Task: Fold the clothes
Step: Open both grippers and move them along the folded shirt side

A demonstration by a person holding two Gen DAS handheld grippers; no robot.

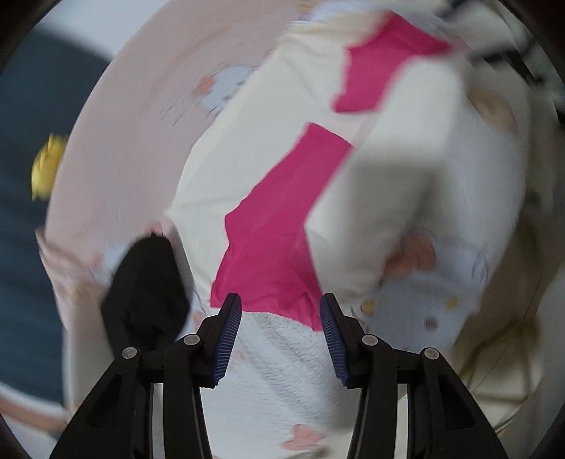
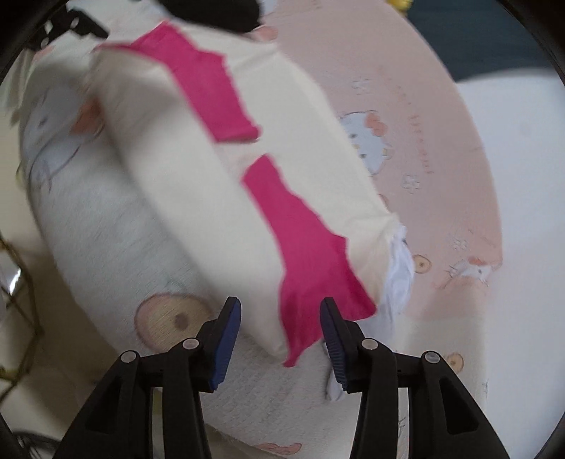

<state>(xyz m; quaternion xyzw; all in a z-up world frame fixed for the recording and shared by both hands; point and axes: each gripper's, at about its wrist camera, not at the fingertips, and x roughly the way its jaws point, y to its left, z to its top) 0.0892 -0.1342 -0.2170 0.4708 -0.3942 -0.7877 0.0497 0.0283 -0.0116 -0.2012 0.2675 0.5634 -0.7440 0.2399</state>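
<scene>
jaws apart over cream garment (image 2: 197, 197)

Motion-blurred cream-and-pink garment (image 1: 282, 226), yellow blob (image 1: 47, 166) at left unidentifiable, black item (image 2: 215, 12) cut off above.

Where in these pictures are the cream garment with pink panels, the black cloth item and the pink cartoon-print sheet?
cream garment with pink panels (image 2: 219, 212): right wrist view, on its cream folded top.
black cloth item (image 1: 148, 282): left wrist view, on its middle.
pink cartoon-print sheet (image 2: 441, 159): right wrist view, on a bare patch right of the garment.
</scene>
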